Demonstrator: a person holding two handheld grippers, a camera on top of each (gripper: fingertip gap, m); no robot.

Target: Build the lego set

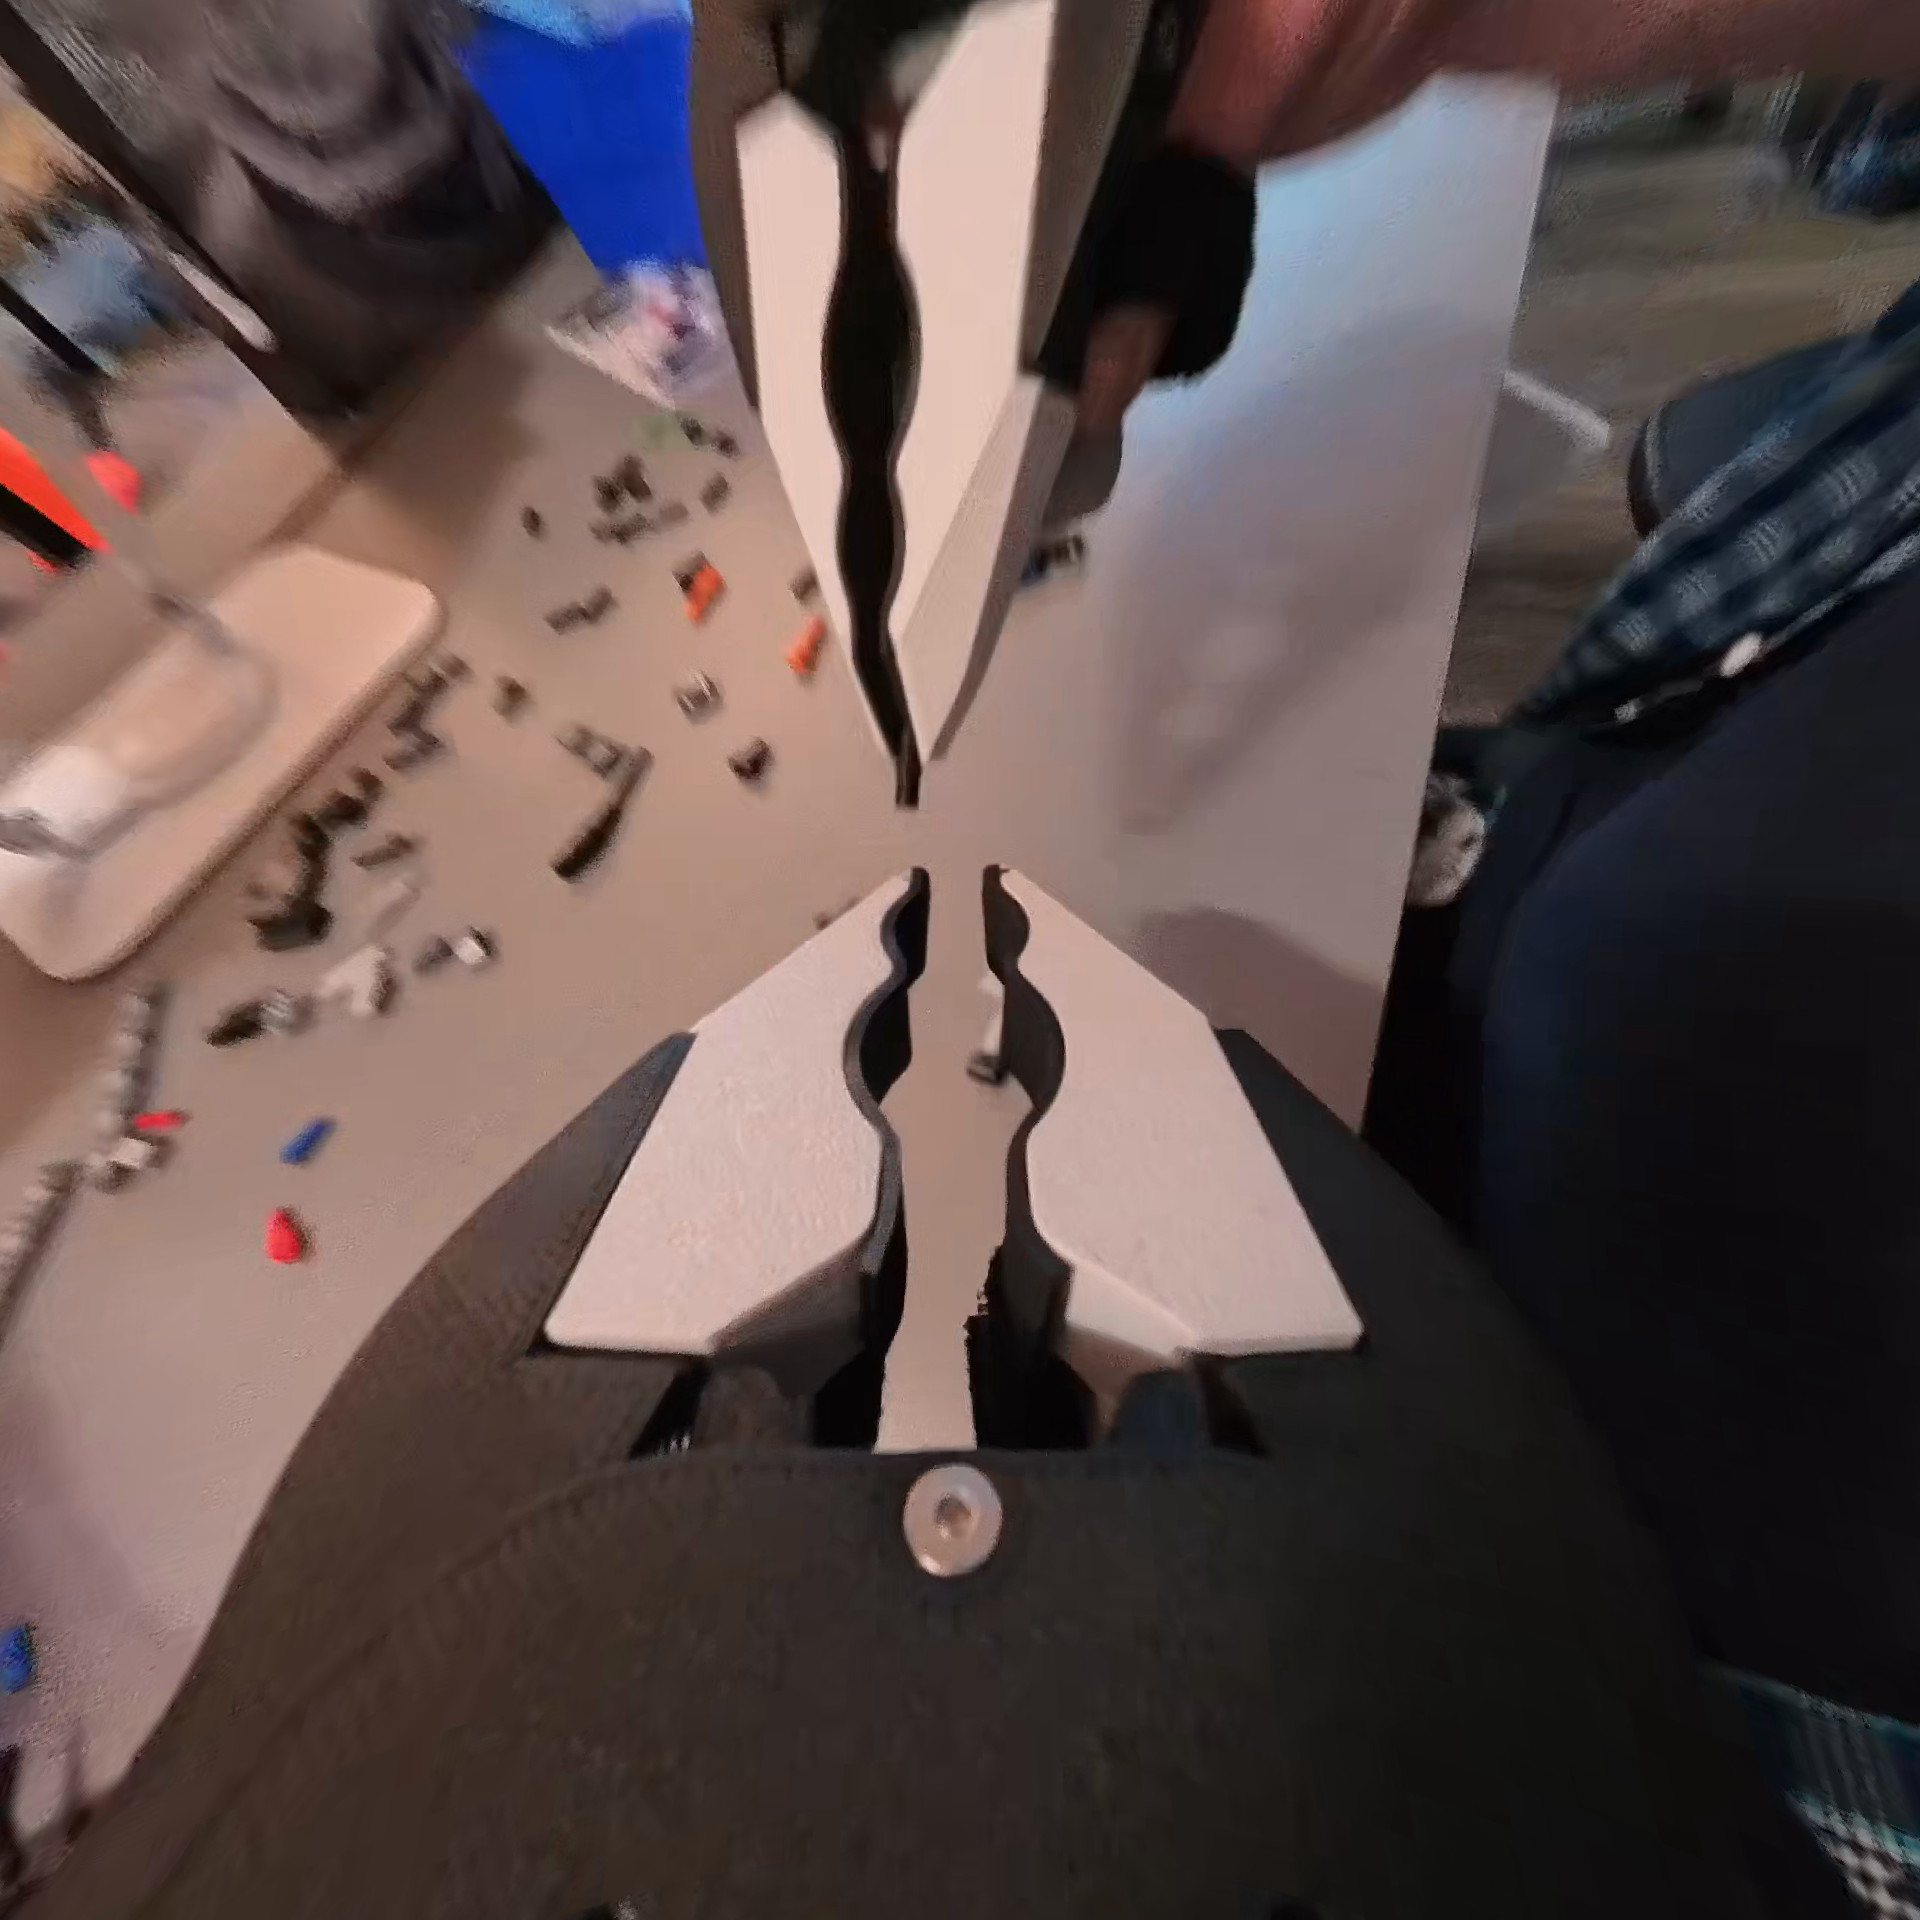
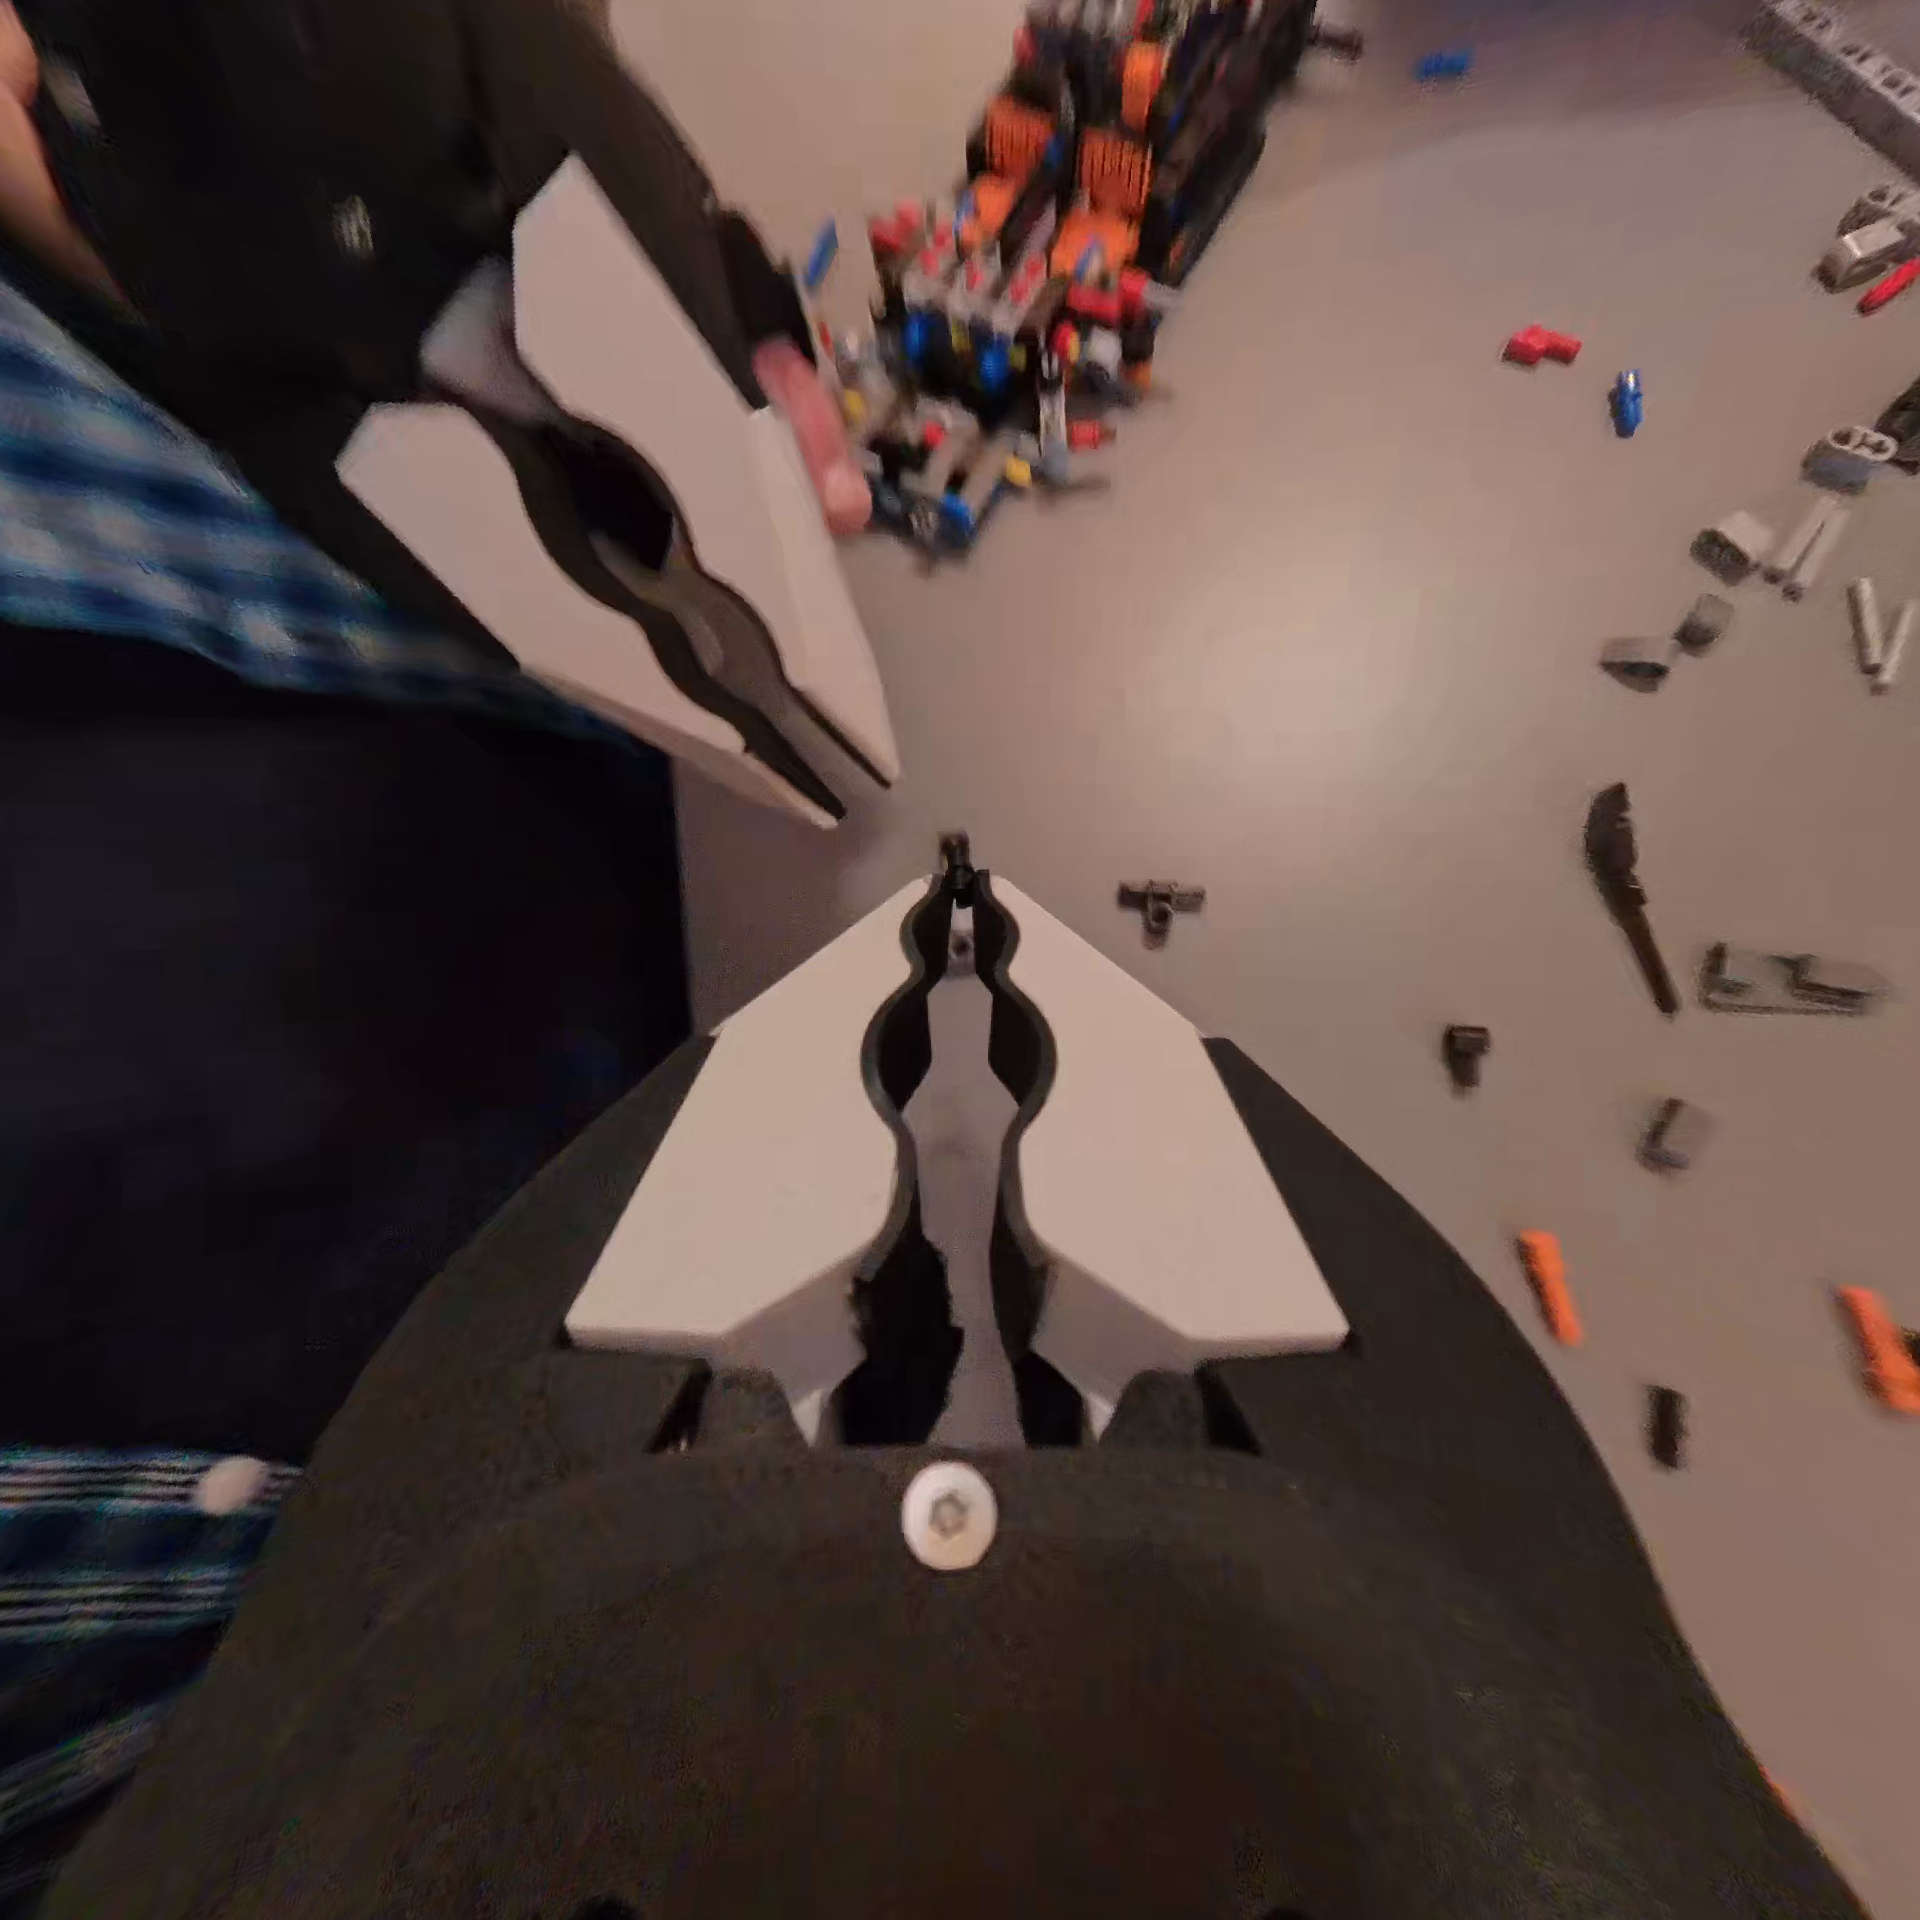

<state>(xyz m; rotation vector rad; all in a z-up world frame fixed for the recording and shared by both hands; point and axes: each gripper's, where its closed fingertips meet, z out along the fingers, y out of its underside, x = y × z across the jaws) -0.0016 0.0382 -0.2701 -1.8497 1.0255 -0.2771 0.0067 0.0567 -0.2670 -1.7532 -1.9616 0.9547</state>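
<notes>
In the right wrist view my right gripper (image 2: 956, 885) is shut on a small black Lego pin (image 2: 954, 854) that sticks out past its tips, above the grey table (image 2: 1299, 675). My left gripper (image 2: 860, 798) comes in from the upper left, its tips a short way from the pin. In the left wrist view my left gripper (image 1: 958, 878) is open by a narrow gap and empty. The right gripper (image 1: 907, 774) points down at it tip to tip. A half-built orange, black and blue Lego model (image 2: 1070, 270) stands farther back.
Loose black, grey, orange, red and blue pieces lie scattered at the right (image 2: 1766, 987) and at the left (image 1: 623, 644). A white flat stand base (image 1: 208, 769) sits at the far left. The person's dark lap (image 1: 1714, 1143) lies past the table edge.
</notes>
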